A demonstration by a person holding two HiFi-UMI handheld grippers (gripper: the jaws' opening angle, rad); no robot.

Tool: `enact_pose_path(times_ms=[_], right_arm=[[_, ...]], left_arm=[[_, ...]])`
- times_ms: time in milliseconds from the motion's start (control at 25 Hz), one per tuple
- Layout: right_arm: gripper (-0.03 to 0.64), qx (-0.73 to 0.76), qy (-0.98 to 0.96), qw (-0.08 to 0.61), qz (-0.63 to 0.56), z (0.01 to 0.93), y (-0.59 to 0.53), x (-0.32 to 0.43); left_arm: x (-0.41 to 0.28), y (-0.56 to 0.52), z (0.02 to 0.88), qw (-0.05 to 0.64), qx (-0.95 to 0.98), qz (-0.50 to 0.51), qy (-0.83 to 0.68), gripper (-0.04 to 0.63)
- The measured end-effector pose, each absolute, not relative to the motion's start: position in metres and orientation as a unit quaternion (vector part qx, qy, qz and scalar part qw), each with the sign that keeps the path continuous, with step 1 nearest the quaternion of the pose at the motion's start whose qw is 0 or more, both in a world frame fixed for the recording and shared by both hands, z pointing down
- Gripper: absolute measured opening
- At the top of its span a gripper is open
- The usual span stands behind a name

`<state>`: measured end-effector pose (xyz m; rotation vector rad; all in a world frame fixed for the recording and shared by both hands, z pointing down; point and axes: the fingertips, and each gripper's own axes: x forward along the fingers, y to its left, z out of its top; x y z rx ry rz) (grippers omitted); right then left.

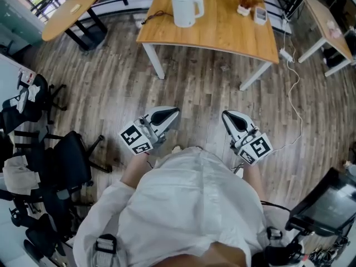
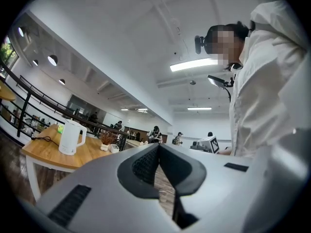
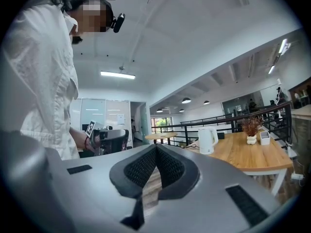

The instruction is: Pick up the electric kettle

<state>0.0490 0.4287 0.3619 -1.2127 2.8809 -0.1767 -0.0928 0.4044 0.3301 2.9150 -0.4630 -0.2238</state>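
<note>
A white electric kettle (image 1: 186,6) with its handle to the right stands on the wooden table (image 1: 233,32) at the top of the head view; a dark cord runs from its base to the left. The same kettle (image 2: 71,136) shows far off in the left gripper view, and the kettle (image 3: 208,140) also shows small in the right gripper view. My left gripper (image 1: 173,113) and right gripper (image 1: 227,115) are held close to the person's body, well short of the table, both shut with nothing between their jaws.
A small potted plant (image 1: 245,4) and a small white box (image 1: 260,15) sit on the table right of the kettle. A round wooden table (image 1: 69,13) stands at the upper left. Black office chairs (image 1: 61,166) crowd the left side. A white cable (image 1: 295,93) trails over the floor at right.
</note>
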Motion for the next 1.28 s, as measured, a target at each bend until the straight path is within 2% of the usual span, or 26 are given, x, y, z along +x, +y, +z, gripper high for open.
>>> enact_pose_path(times_ms=[360, 920, 1280], right_arm=[[0.011, -0.351, 0.932, 0.054, -0.073, 0.359, 0.425, 0.056], [0.011, -0.344, 0.935, 0.039, -0.075, 0.373, 0.399, 0.095], [0.011, -0.351, 0.931, 0.043, -0.085, 0.381, 0.339, 0.102]], left_arm=[[-0.083, 0.398, 0.34, 0.119, 0.976, -0.069, -0.166, 0.009], [-0.049, 0.383, 0.351, 0.126, 0.97, -0.07, -0.193, 0.009], [-0.053, 0.319, 0.359, 0.127, 0.968, -0.07, -0.206, 0.009]])
